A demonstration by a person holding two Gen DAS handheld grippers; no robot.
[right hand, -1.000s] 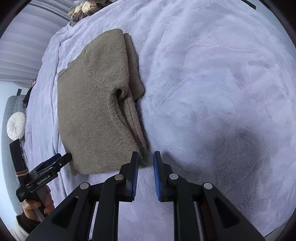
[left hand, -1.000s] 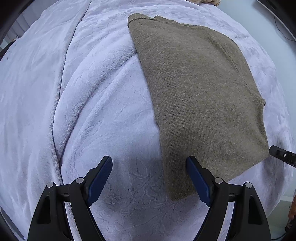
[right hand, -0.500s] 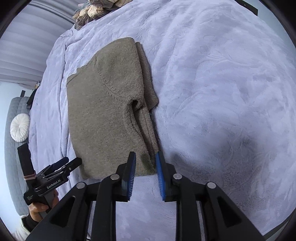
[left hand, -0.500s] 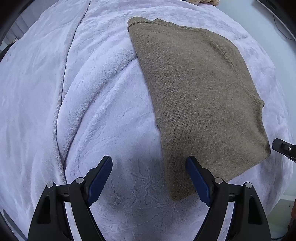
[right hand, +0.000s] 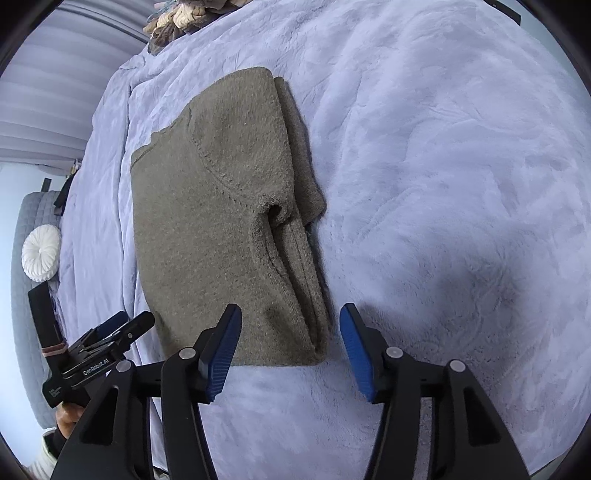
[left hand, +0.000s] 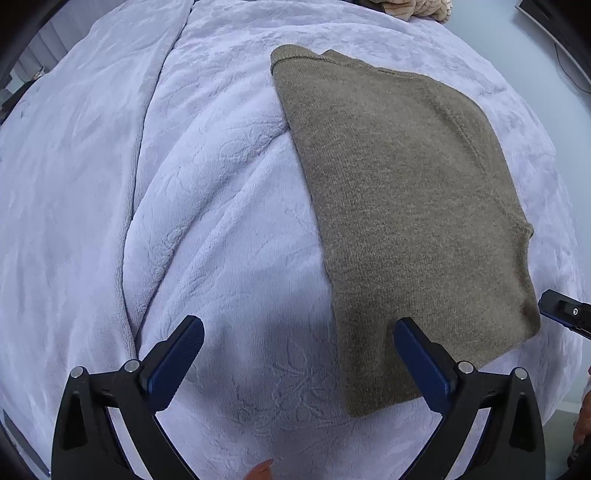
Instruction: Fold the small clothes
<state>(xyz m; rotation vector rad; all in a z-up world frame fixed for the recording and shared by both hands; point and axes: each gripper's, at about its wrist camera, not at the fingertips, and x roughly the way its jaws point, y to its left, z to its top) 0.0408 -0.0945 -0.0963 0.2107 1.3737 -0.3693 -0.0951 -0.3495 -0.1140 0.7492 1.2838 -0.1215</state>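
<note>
A folded olive-brown knit sweater (left hand: 406, 206) lies flat on a lavender fleece blanket (left hand: 184, 184). My left gripper (left hand: 297, 328) hovers over its near left corner with the jaws opening wide. Only blanket and the sweater's edge lie below them, untouched. In the right wrist view the sweater (right hand: 207, 229) shows its layered folded side at the right. My right gripper (right hand: 291, 312) stands over the near right corner, its jaws opening, and the pads (right hand: 354, 343) are clear of the cloth. The left gripper (right hand: 110, 332) shows at the lower left there, and the right gripper's tip (left hand: 565, 312) at the right edge of the left wrist view.
A heap of beige clothes (right hand: 181, 18) sits at the far end of the bed. A white round cushion (right hand: 40, 253) rests on grey upholstery (right hand: 26, 214) beyond the bed's left side. The blanket (right hand: 461, 184) stretches wide to the right of the sweater.
The right gripper's jaws have spread from nearly shut to well apart over the sweater's near corner. The left gripper's jaws have widened a little. The sweater lies as before.
</note>
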